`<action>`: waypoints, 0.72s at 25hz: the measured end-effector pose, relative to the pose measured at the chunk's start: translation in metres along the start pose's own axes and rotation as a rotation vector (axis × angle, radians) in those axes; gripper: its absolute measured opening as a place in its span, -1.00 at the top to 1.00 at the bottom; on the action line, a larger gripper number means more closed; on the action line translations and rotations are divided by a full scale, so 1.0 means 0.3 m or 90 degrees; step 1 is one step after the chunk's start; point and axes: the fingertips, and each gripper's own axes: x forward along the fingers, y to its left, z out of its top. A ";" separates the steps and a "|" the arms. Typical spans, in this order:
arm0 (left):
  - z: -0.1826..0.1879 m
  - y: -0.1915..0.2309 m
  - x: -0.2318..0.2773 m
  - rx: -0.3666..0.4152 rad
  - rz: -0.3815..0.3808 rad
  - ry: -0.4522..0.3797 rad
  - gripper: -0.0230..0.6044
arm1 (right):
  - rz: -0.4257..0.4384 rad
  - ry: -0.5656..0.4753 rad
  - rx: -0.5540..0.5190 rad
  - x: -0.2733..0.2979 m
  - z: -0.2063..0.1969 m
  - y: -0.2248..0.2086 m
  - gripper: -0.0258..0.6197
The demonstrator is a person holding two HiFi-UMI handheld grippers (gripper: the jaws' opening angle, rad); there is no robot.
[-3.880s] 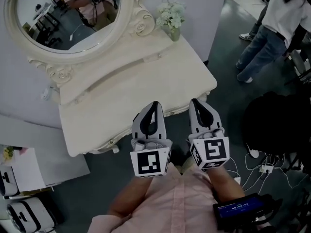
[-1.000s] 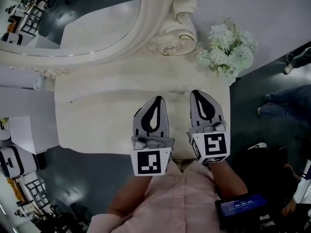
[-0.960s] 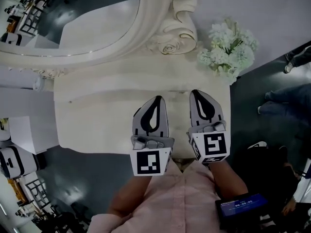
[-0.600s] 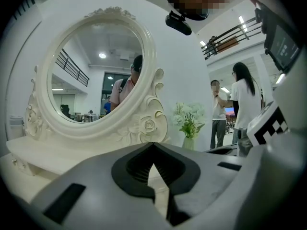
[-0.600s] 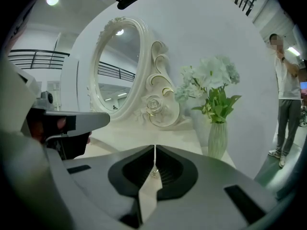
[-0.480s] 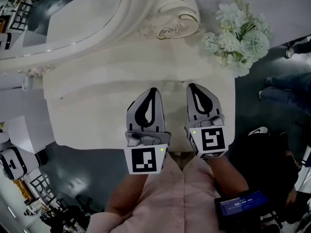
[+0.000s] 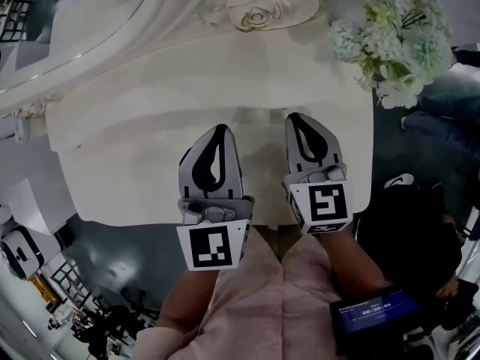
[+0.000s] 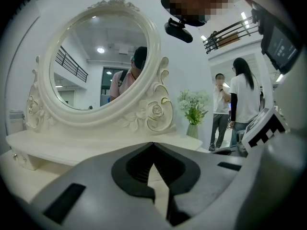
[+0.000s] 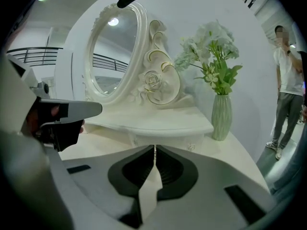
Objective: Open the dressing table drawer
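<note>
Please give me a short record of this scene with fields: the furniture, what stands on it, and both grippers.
table: cream dressing table
mirror: oval, carved frame, at the table's back
flowers: in a green vase, right back corner
left gripper: shut, empty, over the tabletop
right gripper: shut, empty, over the tabletop
drawer: none open in view

The head view's top edge cuts off the mirror and flowers.
</note>
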 end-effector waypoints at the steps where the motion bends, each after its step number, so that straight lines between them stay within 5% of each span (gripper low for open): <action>1: -0.009 0.002 0.001 0.000 -0.001 0.003 0.90 | -0.002 0.003 0.000 0.006 -0.009 -0.001 0.85; 12: -0.056 0.019 0.017 -0.008 -0.009 0.018 0.90 | -0.006 0.023 0.007 0.049 -0.067 -0.006 0.85; 18: -0.071 0.040 0.031 -0.011 -0.007 0.024 0.90 | -0.012 0.035 0.001 0.081 -0.073 -0.004 0.54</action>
